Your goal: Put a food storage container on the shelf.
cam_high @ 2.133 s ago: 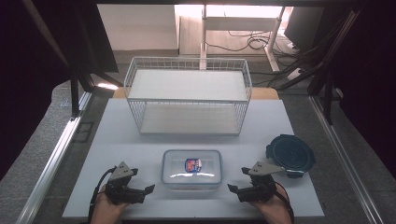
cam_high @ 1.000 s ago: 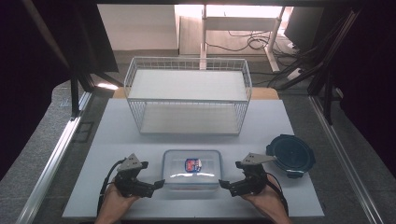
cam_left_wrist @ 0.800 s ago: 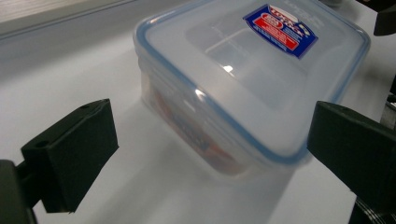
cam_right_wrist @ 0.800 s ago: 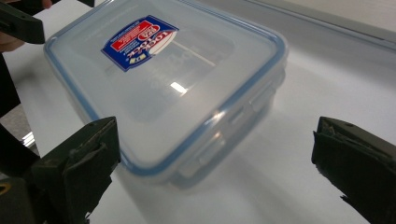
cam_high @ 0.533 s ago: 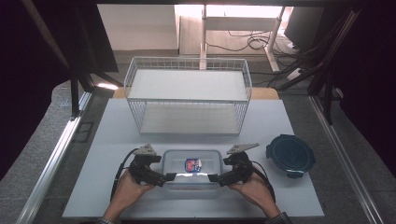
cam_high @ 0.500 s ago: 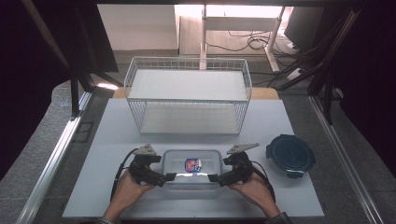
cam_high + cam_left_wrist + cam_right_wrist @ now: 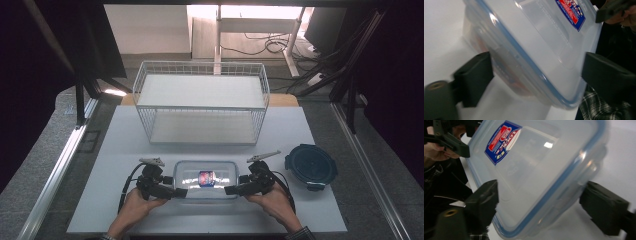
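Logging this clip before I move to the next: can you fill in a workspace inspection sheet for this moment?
Surface: white table top, flat, set on a grey floor.
Job's things: clear lidded container with a red-and-blue label, at the front centre.
Clutter: white wire basket behind; dark round lid at the right.
Grippers: left gripper and right gripper at the container's two ends, jaws just closing around its corners; contact not certain.
Cables: one black cable trails from the left gripper, one from the right; more lie on the floor behind.
Surroundings: dark frame posts, desk legs at the back.
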`<state>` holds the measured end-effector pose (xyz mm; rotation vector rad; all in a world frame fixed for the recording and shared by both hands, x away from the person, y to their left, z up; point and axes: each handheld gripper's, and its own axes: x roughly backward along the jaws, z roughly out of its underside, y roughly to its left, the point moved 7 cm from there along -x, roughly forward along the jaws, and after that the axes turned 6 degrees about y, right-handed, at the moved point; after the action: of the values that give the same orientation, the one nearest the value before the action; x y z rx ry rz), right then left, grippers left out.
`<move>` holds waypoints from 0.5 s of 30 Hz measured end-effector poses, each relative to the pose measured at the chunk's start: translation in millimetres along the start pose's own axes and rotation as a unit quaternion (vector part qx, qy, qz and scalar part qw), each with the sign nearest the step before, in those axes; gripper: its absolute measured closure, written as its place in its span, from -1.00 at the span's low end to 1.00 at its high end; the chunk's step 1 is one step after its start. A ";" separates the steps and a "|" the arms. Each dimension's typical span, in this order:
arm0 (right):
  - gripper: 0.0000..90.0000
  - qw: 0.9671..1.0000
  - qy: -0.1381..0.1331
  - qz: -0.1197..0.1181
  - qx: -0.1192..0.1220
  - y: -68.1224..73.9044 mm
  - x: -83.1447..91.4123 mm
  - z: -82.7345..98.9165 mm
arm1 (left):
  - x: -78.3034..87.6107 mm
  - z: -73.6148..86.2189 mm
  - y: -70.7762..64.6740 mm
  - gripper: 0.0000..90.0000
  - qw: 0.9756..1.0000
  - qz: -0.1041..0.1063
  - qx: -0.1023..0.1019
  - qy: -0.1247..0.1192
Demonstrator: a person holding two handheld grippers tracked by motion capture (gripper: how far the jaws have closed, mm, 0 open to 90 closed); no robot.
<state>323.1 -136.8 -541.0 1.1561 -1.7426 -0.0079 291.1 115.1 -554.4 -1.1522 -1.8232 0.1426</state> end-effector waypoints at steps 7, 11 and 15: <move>-0.09 1.000 -0.026 0.007 -0.003 10.1 17.3 9.3 | 15.5 8.6 -6.6 -0.01 0.999 0.015 0.018 -0.047; 0.03 0.999 -0.038 0.005 -0.019 14.6 22.7 13.9 | 16.0 9.6 -10.9 0.04 0.998 0.003 0.020 -0.055; 0.12 0.999 -0.049 0.007 -0.019 17.4 26.7 16.4 | 17.8 8.3 -14.2 0.11 0.997 -0.007 0.015 -0.072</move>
<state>298.2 -153.6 -521.5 1.1328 -1.8286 -0.0909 273.7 123.7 -540.0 -1.1335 -1.9486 0.2507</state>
